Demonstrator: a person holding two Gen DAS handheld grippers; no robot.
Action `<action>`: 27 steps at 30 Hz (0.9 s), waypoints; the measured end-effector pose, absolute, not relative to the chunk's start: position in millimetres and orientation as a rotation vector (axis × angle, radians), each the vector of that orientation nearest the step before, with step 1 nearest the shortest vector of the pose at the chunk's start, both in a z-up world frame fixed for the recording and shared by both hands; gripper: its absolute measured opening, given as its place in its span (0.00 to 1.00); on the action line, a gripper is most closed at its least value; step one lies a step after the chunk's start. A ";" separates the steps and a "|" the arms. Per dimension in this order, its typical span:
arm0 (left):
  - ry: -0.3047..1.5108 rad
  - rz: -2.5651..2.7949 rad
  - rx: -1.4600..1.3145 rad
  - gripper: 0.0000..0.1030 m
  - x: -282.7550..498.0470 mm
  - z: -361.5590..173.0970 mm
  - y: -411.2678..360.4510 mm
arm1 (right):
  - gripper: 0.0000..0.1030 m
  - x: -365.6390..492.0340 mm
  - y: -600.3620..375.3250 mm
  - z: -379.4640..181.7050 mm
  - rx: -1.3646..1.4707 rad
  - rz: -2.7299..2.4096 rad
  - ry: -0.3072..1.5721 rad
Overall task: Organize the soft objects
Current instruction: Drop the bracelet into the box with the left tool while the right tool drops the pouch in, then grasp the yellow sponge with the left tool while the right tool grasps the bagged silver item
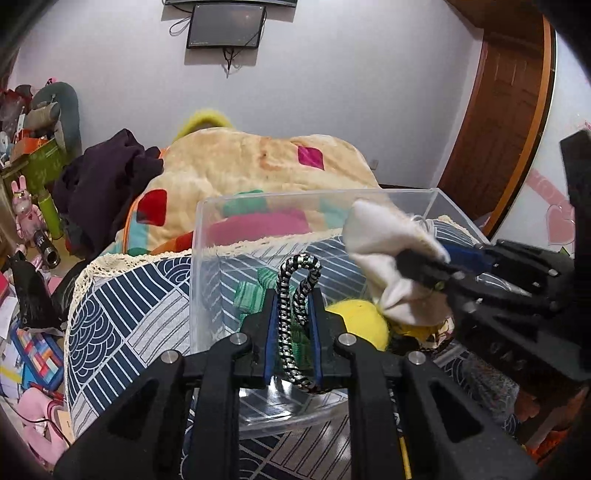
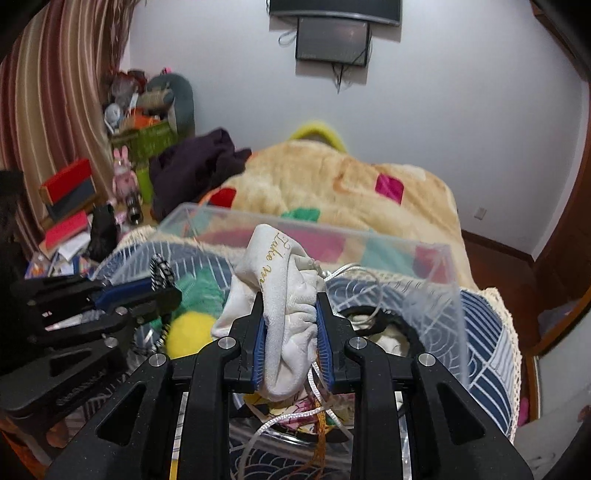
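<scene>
Left gripper (image 1: 292, 317) clamped on a black-and-white braided cord (image 1: 295, 295); right gripper (image 2: 290, 332) clamped on a white drawstring pouch (image 2: 284, 295). Both held over a clear plastic bin (image 1: 199, 258) containing a yellow pom-pom (image 1: 364, 321) and green knit piece (image 1: 251, 295), atop a blue patterned cloth (image 1: 122, 314).

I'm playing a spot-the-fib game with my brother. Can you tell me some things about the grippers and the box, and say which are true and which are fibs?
1. The left hand-held gripper is shut on a black-and-white braided cord. True.
2. The right hand-held gripper holds a red sock. False: it is shut on a white cloth pouch with gold writing.
3. A fluffy yellow ball lies inside the clear plastic box. True.
4. The box has a lid on it. False: its top is open.
5. The screen on the wall shows a cartoon. False: it is dark.
</scene>
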State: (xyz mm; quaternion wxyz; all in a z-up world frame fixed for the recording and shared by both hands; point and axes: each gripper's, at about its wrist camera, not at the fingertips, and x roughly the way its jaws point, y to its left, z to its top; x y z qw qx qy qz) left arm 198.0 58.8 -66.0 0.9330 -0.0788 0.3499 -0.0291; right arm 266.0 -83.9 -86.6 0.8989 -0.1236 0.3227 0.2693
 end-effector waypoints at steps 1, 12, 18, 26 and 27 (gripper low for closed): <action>0.717 -0.061 -0.166 0.16 198.1 -66.4 59.4 | 0.24 266.9 -84.5 -87.7 -0.258 0.557 0.675; 0.692 -0.070 -0.193 0.48 185.1 -53.3 63.1 | 0.39 256.7 -101.6 -71.9 -0.240 0.579 0.656; 0.628 -0.080 -0.208 0.62 167.7 -28.4 67.8 | 0.54 239.5 -118.9 -46.3 -0.194 0.582 0.571; 0.550 -0.099 -0.192 0.79 129.1 -4.0 62.7 | 0.84 199.0 -151.5 -22.6 -0.165 0.568 0.436; 0.545 -0.100 -0.183 0.83 124.0 -3.7 60.6 | 0.85 196.4 -153.4 -23.0 -0.166 0.566 0.430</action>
